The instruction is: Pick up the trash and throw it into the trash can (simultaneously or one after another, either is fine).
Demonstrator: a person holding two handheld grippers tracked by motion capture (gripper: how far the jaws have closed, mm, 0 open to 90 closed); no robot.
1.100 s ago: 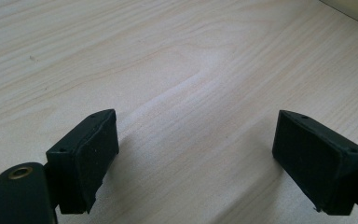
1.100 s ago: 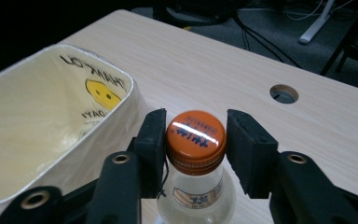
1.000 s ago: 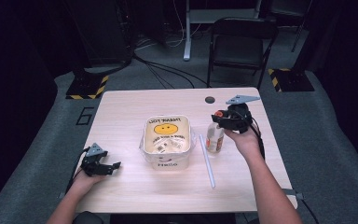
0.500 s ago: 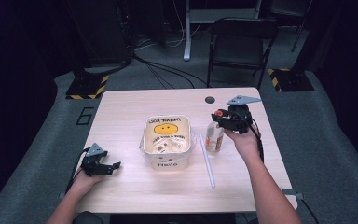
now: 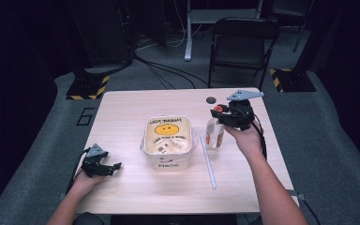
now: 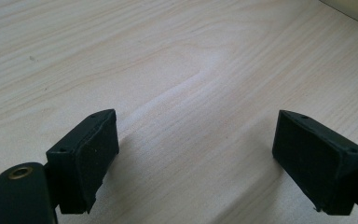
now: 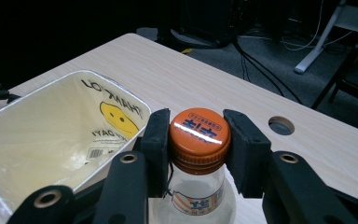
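Note:
A clear glass bottle (image 5: 214, 134) with an orange cap (image 7: 199, 131) hangs upright just right of the bag-lined bin (image 5: 168, 139). My right gripper (image 5: 219, 114) is shut on the bottle's cap and neck, one black pad on each side of it (image 7: 155, 142). A white plastic bag printed with a yellow smiley face lines the bin (image 7: 37, 135), whose mouth is open. At the table's front left, my left gripper (image 5: 115, 166) rests low on the wood, open, with nothing but bare tabletop between its pads (image 6: 89, 154).
A long white stick or straw (image 5: 207, 161) lies on the table in front of the bottle. A round cable hole (image 5: 210, 100) sits near the far edge. A black folding chair (image 5: 243, 44) and cables stand on the floor behind the table.
My right gripper has lifted the bottle a little off the table. The left gripper has stayed where it was.

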